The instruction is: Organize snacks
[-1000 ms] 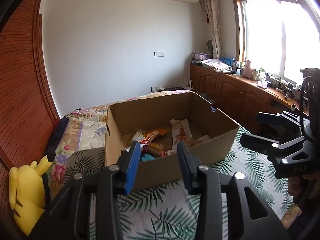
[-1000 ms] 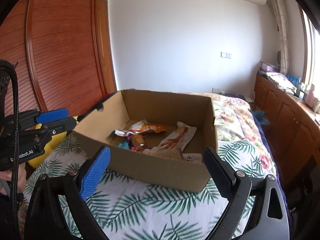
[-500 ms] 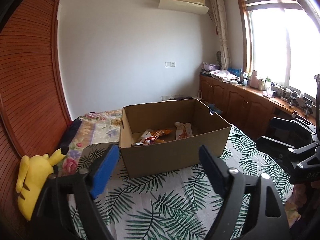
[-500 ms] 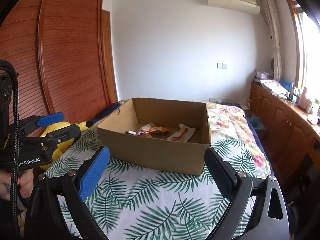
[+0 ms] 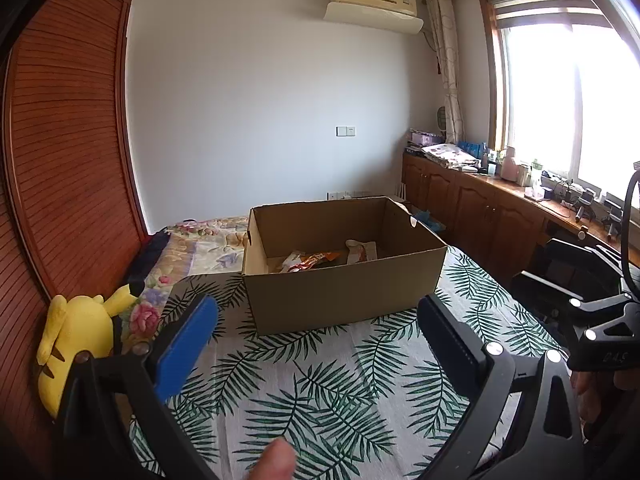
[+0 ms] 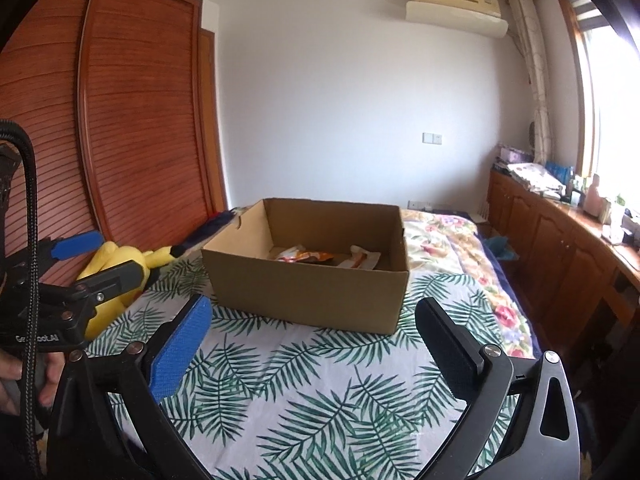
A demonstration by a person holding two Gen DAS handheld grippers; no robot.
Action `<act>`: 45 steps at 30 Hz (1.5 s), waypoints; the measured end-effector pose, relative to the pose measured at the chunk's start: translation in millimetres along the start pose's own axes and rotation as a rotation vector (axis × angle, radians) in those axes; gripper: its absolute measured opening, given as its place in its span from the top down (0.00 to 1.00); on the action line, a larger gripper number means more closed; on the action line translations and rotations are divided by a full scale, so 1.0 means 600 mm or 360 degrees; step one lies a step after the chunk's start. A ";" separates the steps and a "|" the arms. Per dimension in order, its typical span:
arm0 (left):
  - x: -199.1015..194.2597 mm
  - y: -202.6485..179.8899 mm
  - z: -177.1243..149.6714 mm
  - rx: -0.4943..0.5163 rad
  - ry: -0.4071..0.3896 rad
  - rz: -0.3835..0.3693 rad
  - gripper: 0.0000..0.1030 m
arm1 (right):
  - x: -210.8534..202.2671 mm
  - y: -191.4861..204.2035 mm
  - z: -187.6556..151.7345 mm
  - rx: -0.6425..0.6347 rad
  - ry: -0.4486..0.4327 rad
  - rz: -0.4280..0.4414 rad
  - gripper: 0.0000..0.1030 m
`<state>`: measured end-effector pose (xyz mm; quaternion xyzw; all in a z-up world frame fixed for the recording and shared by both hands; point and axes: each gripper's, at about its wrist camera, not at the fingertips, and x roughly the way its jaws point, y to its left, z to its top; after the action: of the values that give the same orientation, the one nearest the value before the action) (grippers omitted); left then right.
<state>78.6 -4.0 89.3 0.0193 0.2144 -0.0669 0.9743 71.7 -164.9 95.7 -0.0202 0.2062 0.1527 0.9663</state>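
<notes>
Bed [image 5: 360,392] with leaf-print cover; cardboard box [image 5: 344,300] resting on it. Snacks [image 5: 320,258] lying inside box. Left gripper [image 5: 316,332], right gripper [image 6: 314,330]: both released, empty, short of box. Advice: reach over rim from above, pinch one packet.

Yellow Pikachu plush [image 5: 76,336] lying beside the louvered wooden wardrobe [image 5: 60,160]. Wall air conditioner [image 5: 374,4] high, far from wardrobe. Palm-leaf bedsheet [image 5: 328,392] spread beside the plush.
</notes>
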 end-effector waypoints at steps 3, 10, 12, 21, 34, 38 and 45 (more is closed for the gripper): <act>-0.014 -0.007 -0.010 0.0012 -0.0015 0.0009 0.02 | -0.014 0.002 -0.003 0.0008 -0.0022 -0.0002 0.00; -0.052 -0.025 -0.038 -0.0011 -0.0012 0.0025 0.02 | -0.051 0.009 -0.018 0.0009 -0.0066 -0.0058 0.00; -0.063 -0.029 -0.045 -0.0027 -0.0023 0.0017 0.02 | -0.062 0.009 -0.026 0.0013 -0.0075 -0.0069 0.00; -0.101 -0.027 -0.077 -0.0068 -0.0060 0.0055 0.02 | -0.107 0.005 -0.063 0.0062 -0.0126 -0.0115 0.00; -0.103 -0.024 -0.099 -0.0073 -0.0052 0.0085 0.02 | -0.133 -0.008 -0.091 0.0112 -0.0163 -0.0149 0.00; -0.102 -0.023 -0.103 -0.0073 -0.0046 0.0084 0.02 | -0.134 -0.009 -0.091 0.0107 -0.0170 -0.0164 0.00; -0.104 -0.020 -0.106 -0.0076 -0.0046 0.0087 0.02 | -0.137 -0.008 -0.093 0.0102 -0.0170 -0.0162 0.00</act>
<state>-5.6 -4.3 57.5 0.0010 0.2011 -0.0355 0.9789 -20.1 -198.7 77.9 0.0085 0.1577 0.0976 0.9826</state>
